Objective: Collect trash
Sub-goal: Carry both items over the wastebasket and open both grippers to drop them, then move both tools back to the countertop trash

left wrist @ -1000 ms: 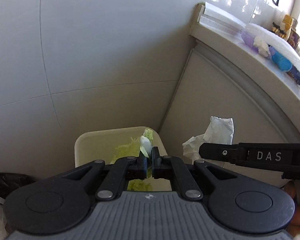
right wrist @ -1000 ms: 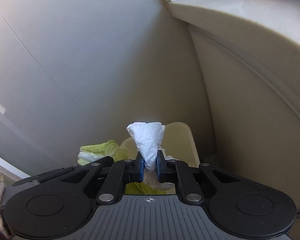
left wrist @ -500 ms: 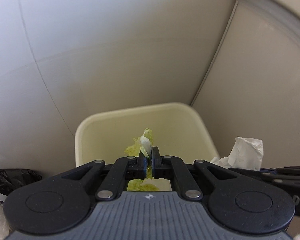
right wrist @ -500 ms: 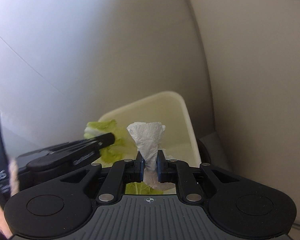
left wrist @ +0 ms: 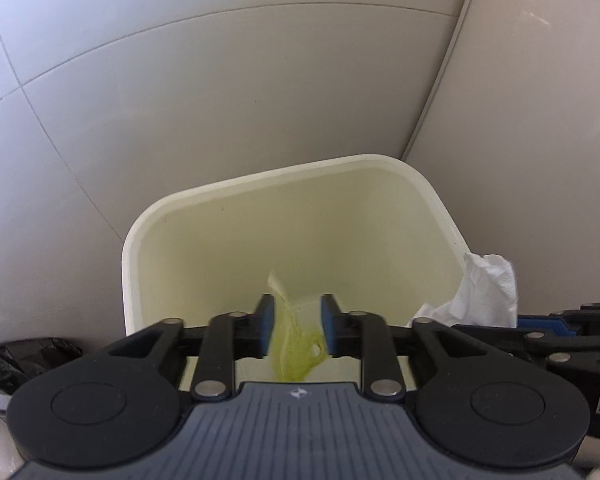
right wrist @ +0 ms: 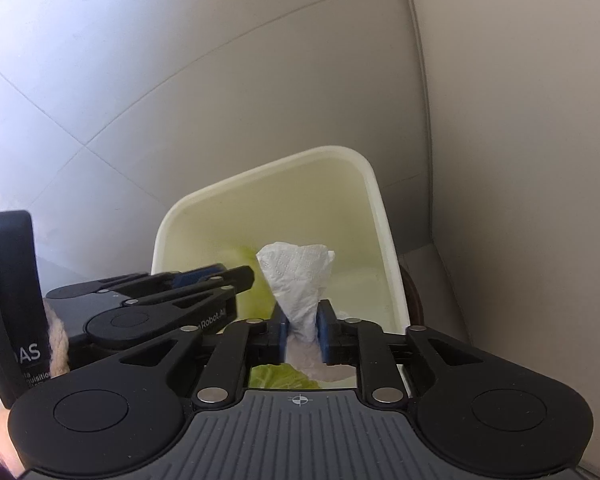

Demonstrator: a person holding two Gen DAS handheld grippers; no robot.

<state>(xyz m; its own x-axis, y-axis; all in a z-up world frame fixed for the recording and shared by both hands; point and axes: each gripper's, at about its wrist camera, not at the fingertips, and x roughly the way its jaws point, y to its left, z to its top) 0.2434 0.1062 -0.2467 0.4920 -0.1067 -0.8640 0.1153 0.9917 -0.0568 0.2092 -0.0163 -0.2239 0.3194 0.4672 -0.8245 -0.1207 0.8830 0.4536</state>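
Observation:
A cream waste bin [left wrist: 260, 184] stands open right under both grippers. My left gripper [left wrist: 297, 312] hangs over it with its jaws opening; a green lettuce leaf [left wrist: 296, 348] is a blur in the gap between the blue pads, slipping down into the bin. In the right wrist view my right gripper [right wrist: 303, 320] is over the same bin [right wrist: 260, 176]. Its jaws are opening too, though the pads still touch the pinched waist of a white tissue [right wrist: 296, 276] that stands upright between them. The left gripper [right wrist: 228, 276] shows beside it, and the tissue [left wrist: 488, 292] shows at the right of the left wrist view.
Grey tiles [left wrist: 180, 100] lie behind the bin and a beige cabinet panel [left wrist: 540, 160] rises close on its right. A crumpled black bag [left wrist: 24, 360] lies left of the bin. A knitted beige cuff [right wrist: 58, 340] shows behind the left gripper.
Both grippers have come down over the bin, which now fills more of each view. Both sets of jaws have parted. The lettuce leaf has slipped from the left pads; the tissue still stands between the right ones.

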